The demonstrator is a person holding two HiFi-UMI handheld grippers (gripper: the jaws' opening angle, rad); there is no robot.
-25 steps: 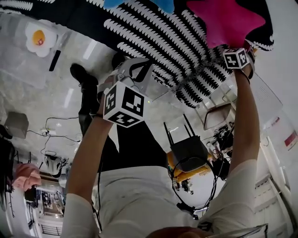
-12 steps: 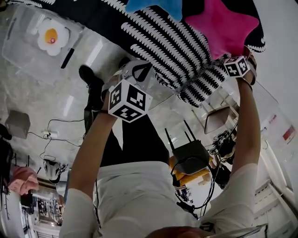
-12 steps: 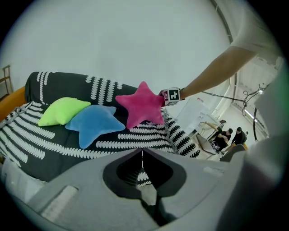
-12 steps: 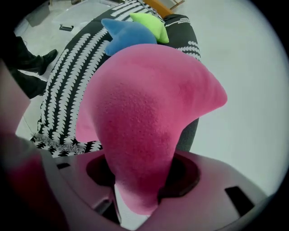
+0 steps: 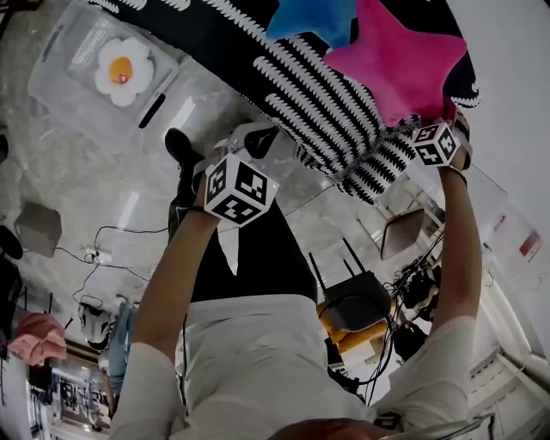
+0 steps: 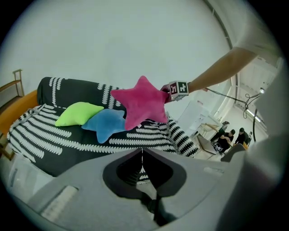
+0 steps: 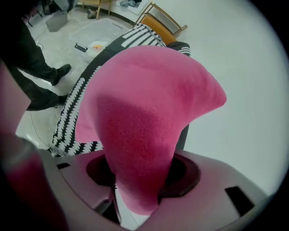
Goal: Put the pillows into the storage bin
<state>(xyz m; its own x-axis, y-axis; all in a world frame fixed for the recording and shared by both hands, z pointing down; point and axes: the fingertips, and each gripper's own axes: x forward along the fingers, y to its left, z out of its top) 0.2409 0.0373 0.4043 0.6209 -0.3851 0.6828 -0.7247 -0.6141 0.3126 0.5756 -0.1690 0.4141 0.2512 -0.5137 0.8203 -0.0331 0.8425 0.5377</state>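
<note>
Pink plush is dominating the head view: the pink star-shaped plush pillow (image 5: 391, 64) is hanging over the black sofa cover with white fern-like stripes (image 5: 301, 94), with one of its points going into the right gripper (image 5: 427, 123). A blue star-shaped plush pillow (image 5: 314, 17) is lying just beside it on the cover. Well apart on the floor, the clear plastic storage bin (image 5: 64, 51) is sitting with a white and yellow fried-egg-shaped pillow (image 5: 123, 69) already inside. My left gripper (image 5: 251, 137) is hovering between sofa and bin, carrying nothing.

Looking through the left gripper view, I am seeing the left gripper (image 6: 142, 153) with its fingers pressed together on nothing. Beyond them the pink pillow (image 6: 144, 103) appears held up above the blue pillow (image 6: 108, 124), and a green plush pillow (image 6: 79, 113) is resting on the striped cover (image 6: 67, 144).

Through the right gripper view, the right gripper (image 7: 137, 180) is pinching one arm of the pink pillow (image 7: 144, 113) firmly, the plush bulging out above the fingers. The bin (image 7: 106, 27) is showing far behind it, beyond the sofa's edge.

I am reading this as the carry step for the pink pillow. Next I am needing to swing it across over the bin's open top and only then spread the fingers; the soft arm may slip, so the pinch has to hold all the way. The blue and green pillows are waiting after that.
</note>
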